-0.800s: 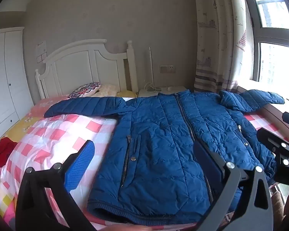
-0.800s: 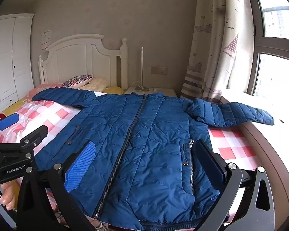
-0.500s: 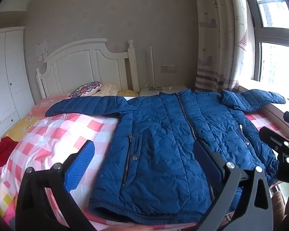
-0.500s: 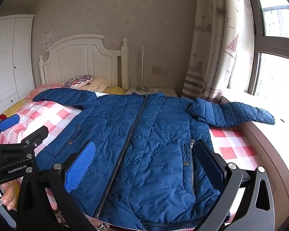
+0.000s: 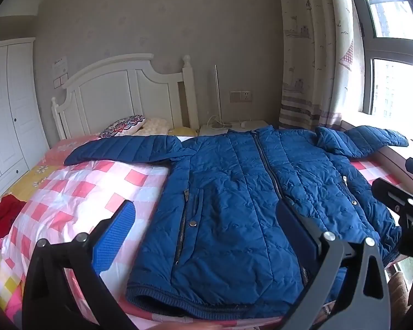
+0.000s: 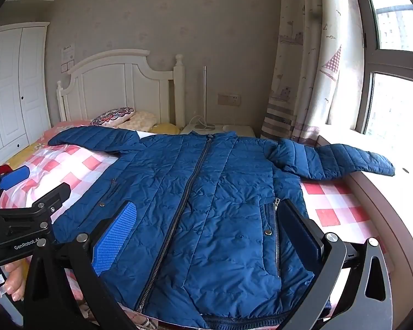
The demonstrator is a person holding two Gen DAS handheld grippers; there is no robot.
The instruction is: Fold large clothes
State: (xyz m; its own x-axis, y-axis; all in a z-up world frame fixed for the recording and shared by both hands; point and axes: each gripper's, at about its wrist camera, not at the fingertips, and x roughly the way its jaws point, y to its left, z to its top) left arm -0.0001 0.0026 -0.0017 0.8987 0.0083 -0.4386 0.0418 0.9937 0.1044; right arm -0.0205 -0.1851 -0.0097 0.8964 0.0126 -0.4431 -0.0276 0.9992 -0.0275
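Blue jacket (image 5: 242,209) is laid flat, zipped, front up on the bed (image 5: 77,189), sleeves spread; left gripper (image 5: 203,233) and right gripper (image 6: 206,231) are held spread, empty, above its hem, so each sleeve cuff is best pinched first and folded inward.

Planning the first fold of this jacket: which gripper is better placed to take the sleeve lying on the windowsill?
Right. The right gripper hangs open over the jacket's window-side half, nearer that sleeve. The left gripper sits over the opposite edge, by the checked bedding.
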